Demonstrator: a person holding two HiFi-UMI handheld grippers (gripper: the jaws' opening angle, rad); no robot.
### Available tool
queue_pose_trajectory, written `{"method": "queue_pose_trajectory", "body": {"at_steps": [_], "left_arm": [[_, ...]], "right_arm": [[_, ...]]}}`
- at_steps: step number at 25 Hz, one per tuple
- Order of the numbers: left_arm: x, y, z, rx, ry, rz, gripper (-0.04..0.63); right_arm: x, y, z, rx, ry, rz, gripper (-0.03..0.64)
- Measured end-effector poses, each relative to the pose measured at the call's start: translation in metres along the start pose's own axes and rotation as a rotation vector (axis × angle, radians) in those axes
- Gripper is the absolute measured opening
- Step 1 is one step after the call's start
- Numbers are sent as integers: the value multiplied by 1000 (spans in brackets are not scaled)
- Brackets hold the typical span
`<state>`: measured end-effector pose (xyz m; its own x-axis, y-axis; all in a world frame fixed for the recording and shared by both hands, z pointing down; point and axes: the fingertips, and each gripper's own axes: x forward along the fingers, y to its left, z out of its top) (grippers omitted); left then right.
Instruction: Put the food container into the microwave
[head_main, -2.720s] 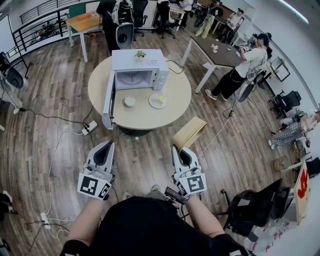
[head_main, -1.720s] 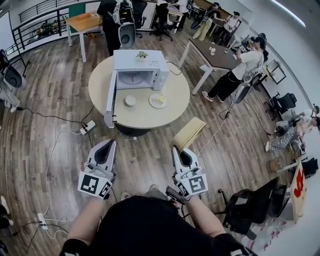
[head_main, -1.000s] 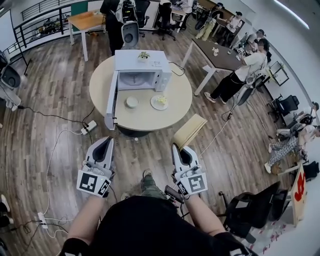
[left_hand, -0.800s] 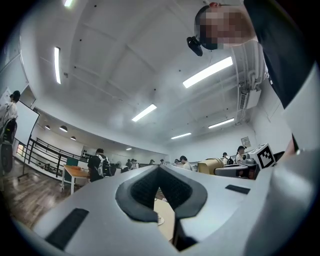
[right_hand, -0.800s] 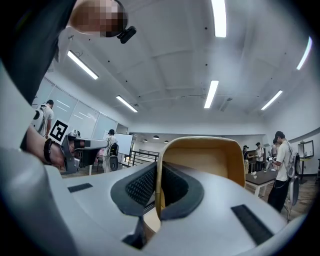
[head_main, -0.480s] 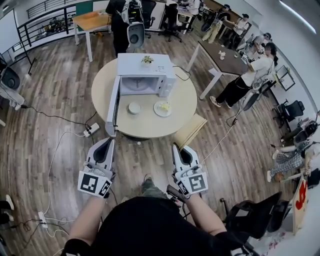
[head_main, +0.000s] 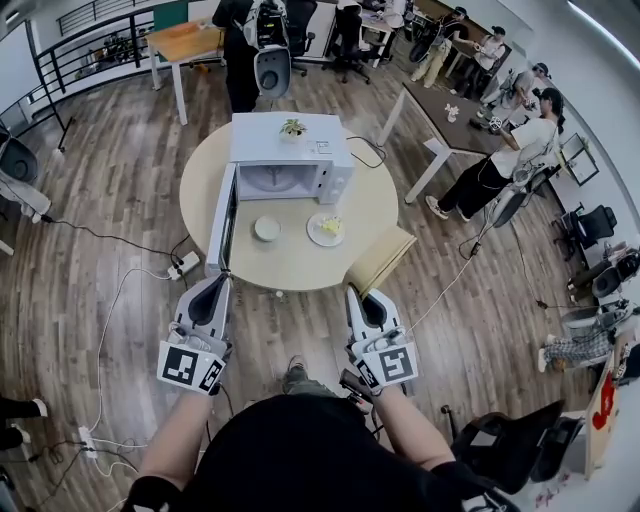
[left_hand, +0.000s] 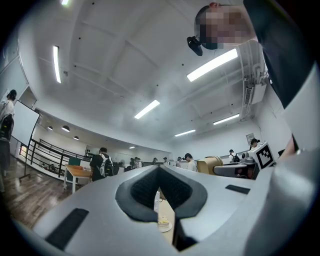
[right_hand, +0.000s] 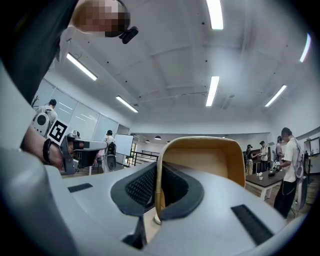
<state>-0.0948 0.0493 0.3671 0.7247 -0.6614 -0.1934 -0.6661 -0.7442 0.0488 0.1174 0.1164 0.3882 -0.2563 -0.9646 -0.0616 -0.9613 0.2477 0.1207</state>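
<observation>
Tan open-top paper food container (head_main: 380, 260) is off the tabletop, carried in the air over the wood plank floor (head_main: 130, 200), just at the near right edge of the round beige tabletop (head_main: 290, 268). Right tool (head_main: 356, 295) is pinching one side wall of the food container; the right gripper view has the thin wall clamped between the pads (right_hand: 145, 186), with the box body above and ahead. Left tool (head_main: 217, 288) is pressed together with nothing in it (left_hand: 159, 172), level with the right tool and well apart from it. White microwave (head_main: 290, 150) sits at the far side of the tabletop, its door (head_main: 222, 222) swung fully open to the left. In front of the cavity are a small white bowl (head_main: 267, 229) and a white plate with food (head_main: 326, 229), side by side and apart. Small potted plant (head_main: 293, 128) sits on the microwave top.
</observation>
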Motion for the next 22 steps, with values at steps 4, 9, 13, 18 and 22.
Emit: {"method": "queue_pose_trajectory", "body": {"at_steps": [4, 9, 13, 18, 22], "left_arm": [[23, 5, -2, 9, 5, 5, 18], [47, 9, -7, 21, 11, 19, 18], [66, 13, -8, 33, 19, 47, 18], [85, 15, -14, 48, 23, 85, 18], [99, 13, -18, 57, 24, 113, 18]], "right_arm": [[17, -16, -5, 9, -2, 13, 25], [39, -33, -7, 32, -20, 37, 26], [57, -49, -12, 34, -17, 73, 26], [73, -70, -24, 41, -20, 104, 26], [82, -84, -30, 46, -31, 136, 26]]}}
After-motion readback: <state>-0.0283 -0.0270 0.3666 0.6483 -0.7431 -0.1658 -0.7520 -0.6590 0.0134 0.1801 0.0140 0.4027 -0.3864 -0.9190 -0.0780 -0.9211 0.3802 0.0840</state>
